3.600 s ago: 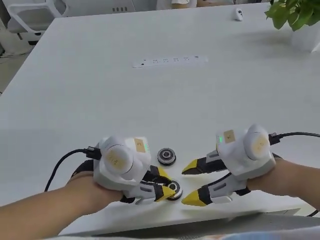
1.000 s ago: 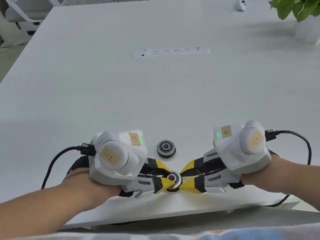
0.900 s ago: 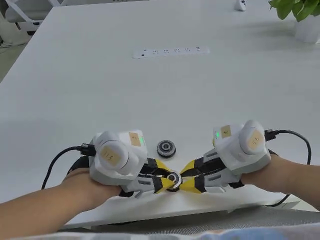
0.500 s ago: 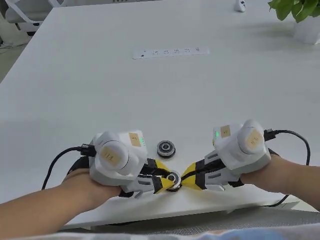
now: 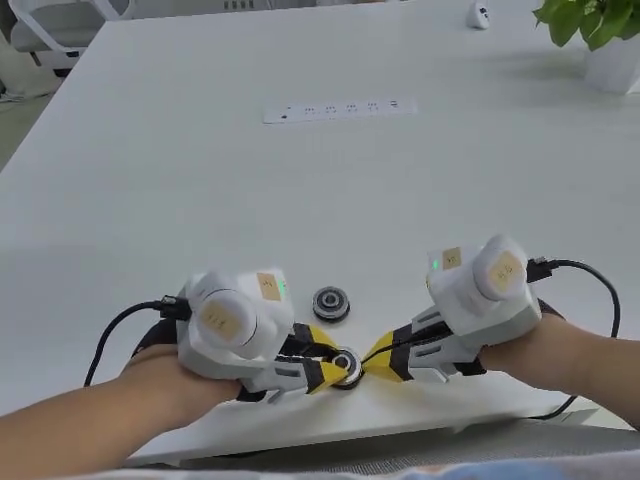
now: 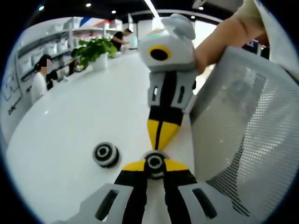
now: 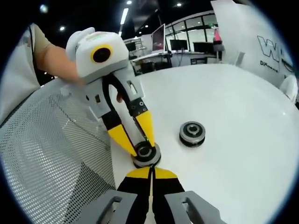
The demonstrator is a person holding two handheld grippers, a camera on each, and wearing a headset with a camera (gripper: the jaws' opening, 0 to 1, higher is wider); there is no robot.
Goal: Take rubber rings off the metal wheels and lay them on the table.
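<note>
A small metal wheel (image 5: pixel 346 363) with a black rubber ring sits at the near edge of the white table (image 5: pixel 300 200). My left gripper (image 5: pixel 338 368) is shut on this wheel (image 6: pixel 154 163), one yellow tip on each side. My right gripper (image 5: pixel 375 354) comes from the opposite side, its tips pressed together at the wheel's rim (image 7: pixel 145 153), where the ring sits. In the left gripper view the right gripper (image 6: pixel 160 140) points down onto the wheel. The right gripper view has the left gripper (image 7: pixel 142 145) straddling it above my own tips (image 7: pixel 150 172). A second ringed wheel (image 5: pixel 331 302) lies just beyond.
A white power strip (image 5: pixel 340 110) lies mid-table, a potted plant (image 5: pixel 590 25) stands at the far right corner, and a small white object (image 5: pixel 479 15) is at the far edge. A mesh chair back (image 6: pixel 243 140) is close to the table's near edge. People sit in the background.
My right gripper, open and apart from the wheel 3.6 s ago, has moved in and shut at its rim. Both grippers have barely moved over the last second.
</note>
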